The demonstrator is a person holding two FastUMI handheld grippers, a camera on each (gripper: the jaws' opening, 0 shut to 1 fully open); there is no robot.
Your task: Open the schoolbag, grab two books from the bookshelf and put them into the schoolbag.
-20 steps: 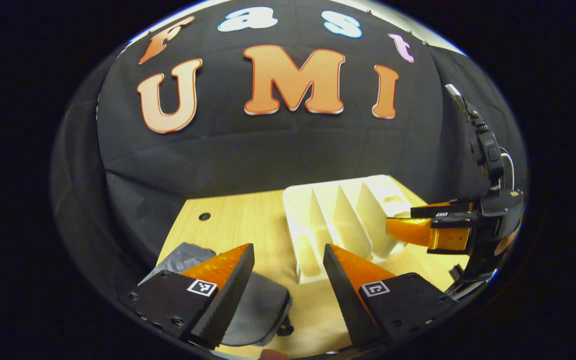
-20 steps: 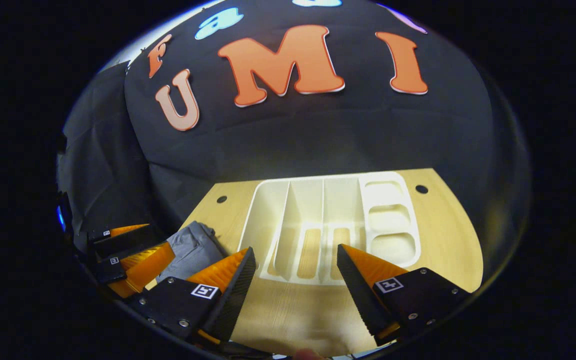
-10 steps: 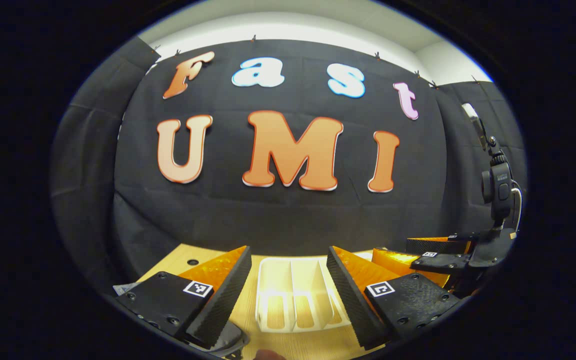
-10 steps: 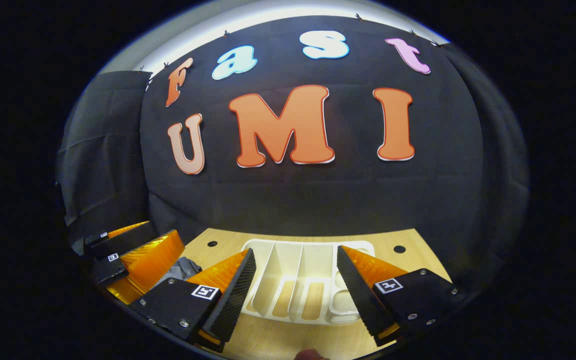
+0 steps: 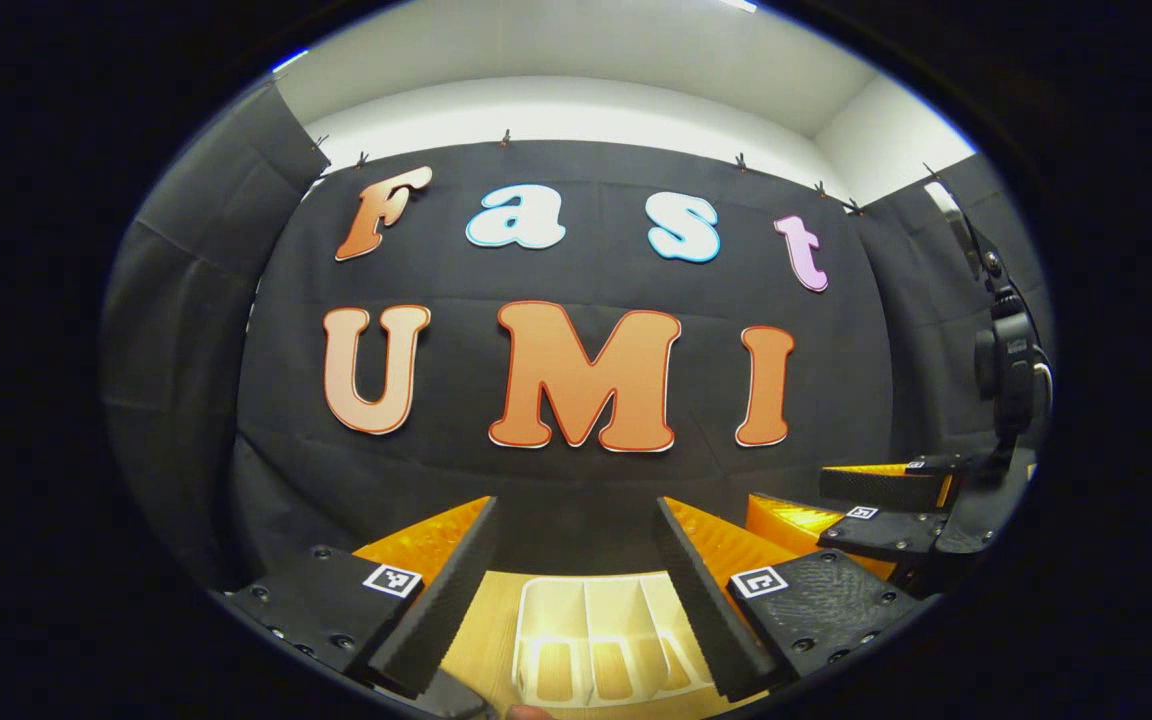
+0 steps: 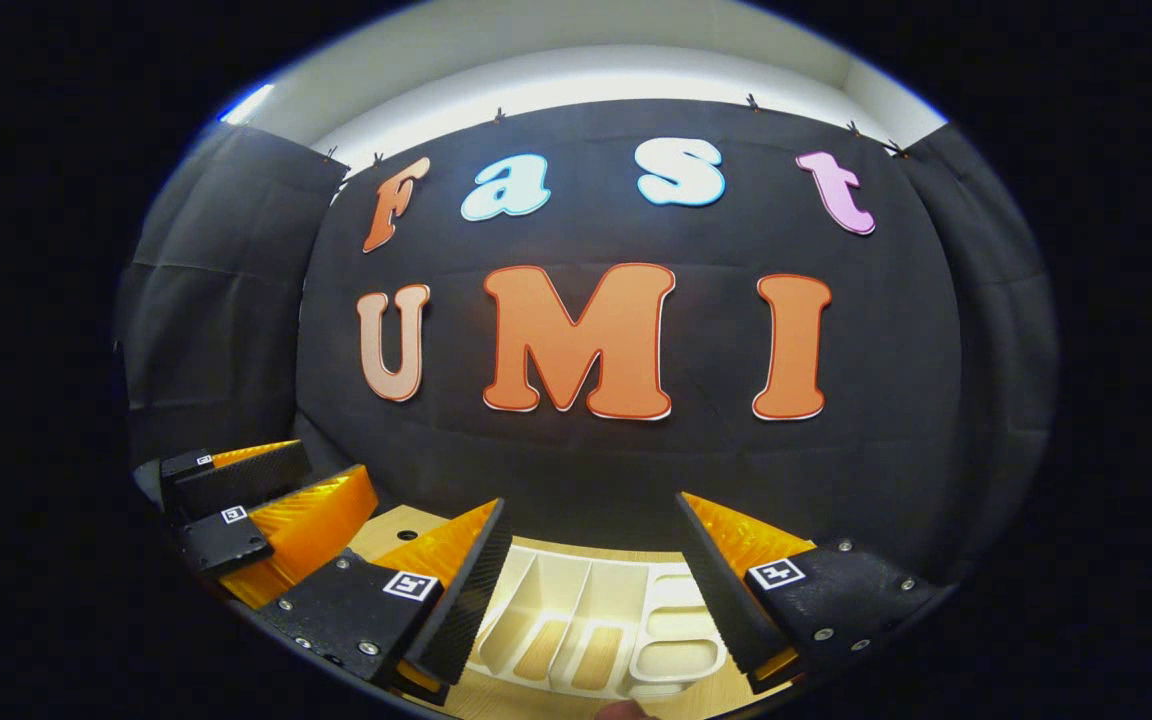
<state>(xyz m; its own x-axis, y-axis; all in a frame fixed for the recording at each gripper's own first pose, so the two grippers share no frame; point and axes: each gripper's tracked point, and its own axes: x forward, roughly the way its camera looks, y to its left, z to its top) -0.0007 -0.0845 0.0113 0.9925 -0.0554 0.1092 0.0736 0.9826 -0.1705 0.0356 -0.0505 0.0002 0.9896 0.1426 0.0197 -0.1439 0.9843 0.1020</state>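
Both the left gripper (image 5: 573, 540) and right gripper (image 6: 591, 540) hang spread and empty above the desk (image 6: 391, 525), facing the bookshelf (image 6: 586, 625) whose slots hold no books; the schoolbag's place I cannot tell.

- Rack (image 5: 586, 640): near end cut by the left gripper view's bottom edge; sides hidden behind the fingers (image 5: 436, 600).
- Rack (image 6: 586, 630), right gripper view: near-left corner hidden behind a finger (image 6: 461, 590).
- Table (image 6: 391, 525): mostly hidden, small patches visible.
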